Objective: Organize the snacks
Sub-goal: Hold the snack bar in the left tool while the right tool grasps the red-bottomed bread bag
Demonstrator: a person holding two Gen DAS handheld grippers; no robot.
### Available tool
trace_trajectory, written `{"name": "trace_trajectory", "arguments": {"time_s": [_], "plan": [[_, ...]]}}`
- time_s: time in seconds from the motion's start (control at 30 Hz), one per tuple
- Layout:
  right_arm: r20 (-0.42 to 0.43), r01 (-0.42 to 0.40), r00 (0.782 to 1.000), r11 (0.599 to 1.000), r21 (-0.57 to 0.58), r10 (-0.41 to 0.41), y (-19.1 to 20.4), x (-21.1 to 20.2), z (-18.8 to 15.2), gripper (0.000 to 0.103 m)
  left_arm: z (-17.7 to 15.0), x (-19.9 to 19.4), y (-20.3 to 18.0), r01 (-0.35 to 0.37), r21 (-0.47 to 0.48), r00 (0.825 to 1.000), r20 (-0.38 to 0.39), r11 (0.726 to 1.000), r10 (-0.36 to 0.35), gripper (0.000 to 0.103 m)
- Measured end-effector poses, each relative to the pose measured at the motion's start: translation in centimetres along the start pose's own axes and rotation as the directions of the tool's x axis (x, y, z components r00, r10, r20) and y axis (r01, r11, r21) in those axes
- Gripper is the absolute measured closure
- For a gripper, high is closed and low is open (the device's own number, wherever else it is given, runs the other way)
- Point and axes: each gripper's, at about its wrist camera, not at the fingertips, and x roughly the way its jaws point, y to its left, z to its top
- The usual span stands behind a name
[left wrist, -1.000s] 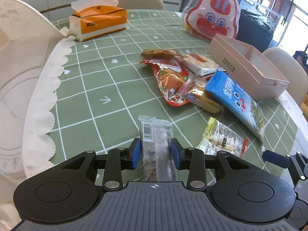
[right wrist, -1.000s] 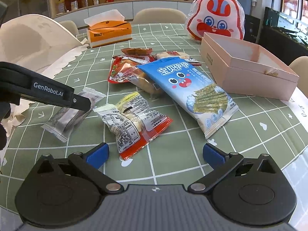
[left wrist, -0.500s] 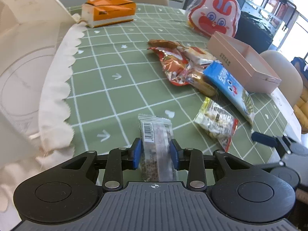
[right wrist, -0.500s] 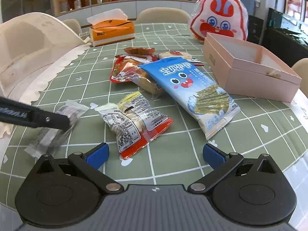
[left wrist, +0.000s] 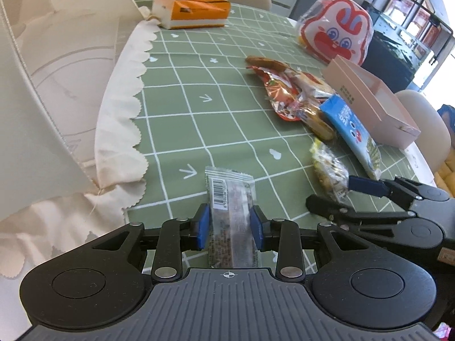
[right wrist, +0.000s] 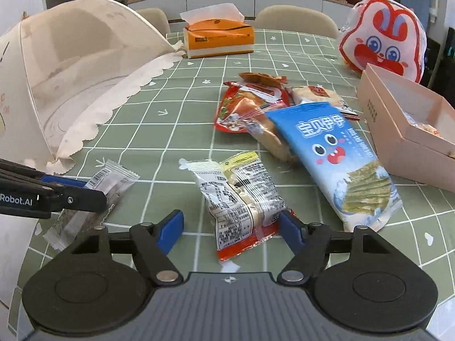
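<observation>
My left gripper (left wrist: 230,224) is shut on a clear-wrapped snack bar (left wrist: 230,196) with a barcode, just above the green checked tablecloth (left wrist: 199,108). The right wrist view shows the same bar (right wrist: 111,179) at the left, by the food cover's frill. My right gripper (right wrist: 230,226) straddles a clear and red snack packet (right wrist: 239,196). Its jaws are closing; the right pad is at the packet's edge and the left pad is still apart from it. A blue seaweed packet (right wrist: 335,153) and several red packets (right wrist: 247,105) lie behind.
A pink open box (right wrist: 398,130) stands at the right with a rabbit-shaped bag (right wrist: 384,45) behind it. An orange tissue box (right wrist: 219,37) sits at the back. A cream mesh food cover (right wrist: 57,71) fills the left side. Chairs ring the table.
The left gripper has carried the bar nearer the food cover's frill. The right gripper has moved over the clear and red packet, and its jaws have narrowed around it.
</observation>
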Motion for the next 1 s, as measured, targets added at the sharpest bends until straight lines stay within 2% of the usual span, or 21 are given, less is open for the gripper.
{"name": "trace_trajectory", "arguments": {"time_s": [0.1,0.2,0.3,0.47,0.67,0.73,0.77,0.83,1.0], "plan": [[-0.023,-0.075,0.997,0.997,0.0,0.075,0.5,-0.7,-0.1,0.033,-0.1,-0.1,0.2,0.005,-0.008,1.0,0.001,1.0,-0.005,0.067],[-0.029,-0.118,0.993,0.993,-0.011,0.118,0.9,-1.5,-0.1,0.033,-0.2,-0.2,0.3,0.008,-0.01,1.0,0.002,1.0,-0.008,0.067],[-0.004,-0.099,0.995,0.995,-0.011,0.099,0.6,-2.1,0.3,0.032,-0.3,-0.3,0.4,0.012,-0.013,1.0,0.003,1.0,-0.012,0.067],[0.025,-0.018,1.0,1.0,0.023,0.018,-0.6,-1.3,1.5,0.029,-0.3,-0.3,0.4,0.013,-0.013,1.0,0.004,1.0,-0.013,0.067],[-0.04,-0.006,0.999,0.997,0.078,0.009,-1.7,1.8,2.5,0.027,-0.4,-0.3,0.4,0.015,-0.015,1.0,0.006,1.0,-0.015,0.067],[-0.039,0.004,0.999,0.998,0.068,-0.002,-1.4,2.0,2.5,0.027,-0.5,-0.4,0.4,0.015,-0.014,1.0,0.007,1.0,-0.015,0.067],[-0.044,0.002,0.999,0.998,0.056,0.001,-1.1,2.0,2.6,0.028,-0.5,-0.4,0.4,0.015,-0.015,1.0,0.007,1.0,-0.015,0.067],[-0.049,-0.017,0.999,0.999,0.039,0.019,-0.7,1.7,2.6,0.039,-0.5,-0.4,0.4,0.017,-0.015,1.0,0.009,1.0,-0.017,0.067],[-0.069,-0.043,0.997,0.998,0.045,0.046,-0.4,0.7,2.0,0.041,-0.6,-0.4,0.4,0.015,-0.012,1.0,0.01,1.0,-0.015,0.067]]}}
